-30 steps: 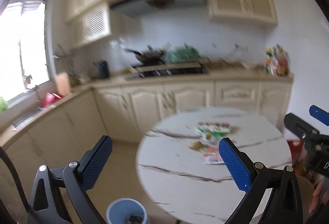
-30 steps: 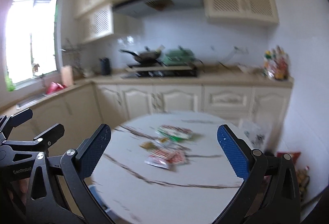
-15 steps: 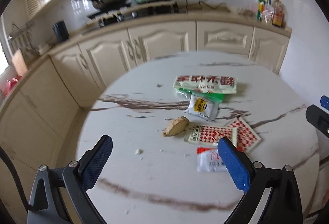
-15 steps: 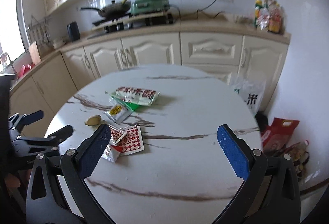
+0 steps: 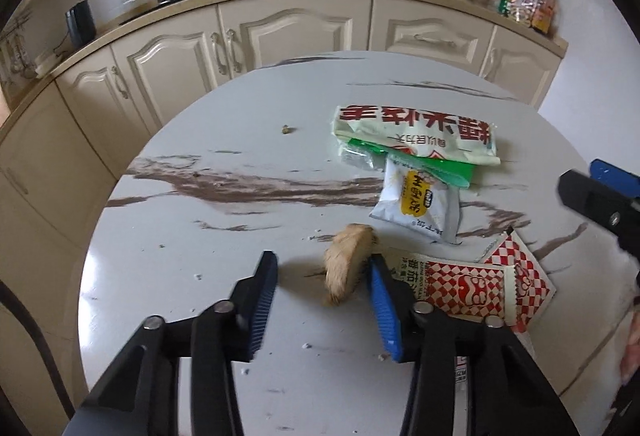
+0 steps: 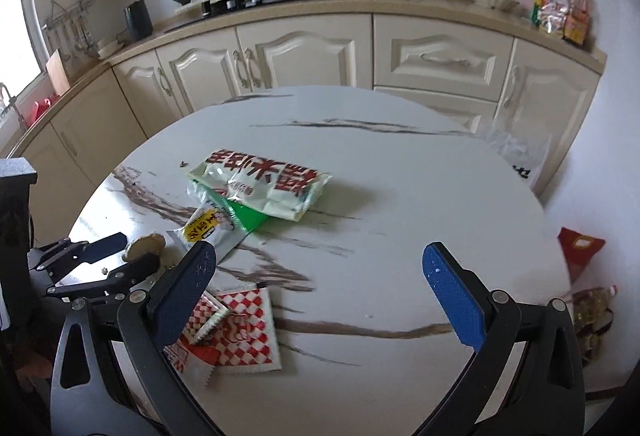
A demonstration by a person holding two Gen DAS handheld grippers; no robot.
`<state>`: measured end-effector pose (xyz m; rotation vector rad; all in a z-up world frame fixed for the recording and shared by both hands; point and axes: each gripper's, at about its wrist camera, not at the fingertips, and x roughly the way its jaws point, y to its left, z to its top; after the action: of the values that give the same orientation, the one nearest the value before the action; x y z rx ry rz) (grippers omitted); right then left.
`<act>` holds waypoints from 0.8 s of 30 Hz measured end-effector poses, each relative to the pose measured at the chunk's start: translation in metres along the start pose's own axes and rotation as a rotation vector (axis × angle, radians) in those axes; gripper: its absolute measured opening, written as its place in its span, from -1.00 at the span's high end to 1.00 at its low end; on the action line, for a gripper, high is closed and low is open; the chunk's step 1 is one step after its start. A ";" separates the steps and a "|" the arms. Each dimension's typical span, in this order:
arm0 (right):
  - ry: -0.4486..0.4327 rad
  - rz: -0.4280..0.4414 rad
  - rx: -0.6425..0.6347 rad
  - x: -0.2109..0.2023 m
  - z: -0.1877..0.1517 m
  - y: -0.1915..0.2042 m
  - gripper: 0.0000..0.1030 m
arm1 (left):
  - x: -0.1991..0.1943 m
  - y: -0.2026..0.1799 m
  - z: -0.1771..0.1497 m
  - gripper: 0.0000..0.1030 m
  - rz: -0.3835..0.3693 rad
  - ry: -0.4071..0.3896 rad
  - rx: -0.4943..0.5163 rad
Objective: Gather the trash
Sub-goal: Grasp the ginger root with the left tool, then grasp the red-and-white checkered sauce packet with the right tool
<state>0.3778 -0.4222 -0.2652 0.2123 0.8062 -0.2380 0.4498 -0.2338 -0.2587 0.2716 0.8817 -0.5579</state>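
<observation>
A: Right, left wrist cam first. Our left gripper [image 5: 320,278] is closing its jaws w/ a brown food scrap [image 5: 347,263] between them; the right pad [image 5: 382,310] is at the scrap's edge, the left pad [image 5: 262,306] is apart from it.

B: Wrappers?

A: Red-checked sachets [image 5: 486,282] just right of the scrap, a white-yellow packet [image 5: 416,202] beyond, a big white-green bag [image 5: 416,136] behind that, all on the round marble table [image 5: 224,236].

B: Now right wrist cam?

A: Our right gripper [image 6: 318,274] is spread wide over bare tabletop, nothing between the pads. The checked sachets [image 6: 240,332] lie by its left finger [image 6: 184,288]; the left gripper [image 6: 120,256] sits at the scrap [image 6: 145,245].
</observation>
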 end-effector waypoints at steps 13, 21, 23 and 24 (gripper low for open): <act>0.062 0.066 -0.187 0.016 -0.019 0.058 -1.00 | -0.060 0.016 -0.034 0.68 0.035 -0.096 -0.035; 0.157 0.122 -0.340 0.041 -0.035 0.093 -0.44 | -0.108 0.028 -0.069 0.68 0.021 -0.133 -0.092; 0.163 0.138 -0.341 0.042 -0.037 0.093 -0.40 | -0.115 0.030 -0.073 0.68 0.014 -0.136 -0.097; 0.164 0.141 -0.344 0.043 -0.037 0.093 -0.32 | -0.119 0.032 -0.075 0.68 0.011 -0.134 -0.100</act>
<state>0.4078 -0.3287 -0.3124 -0.0359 0.9762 0.0538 0.3584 -0.1326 -0.2109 0.1461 0.7750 -0.5141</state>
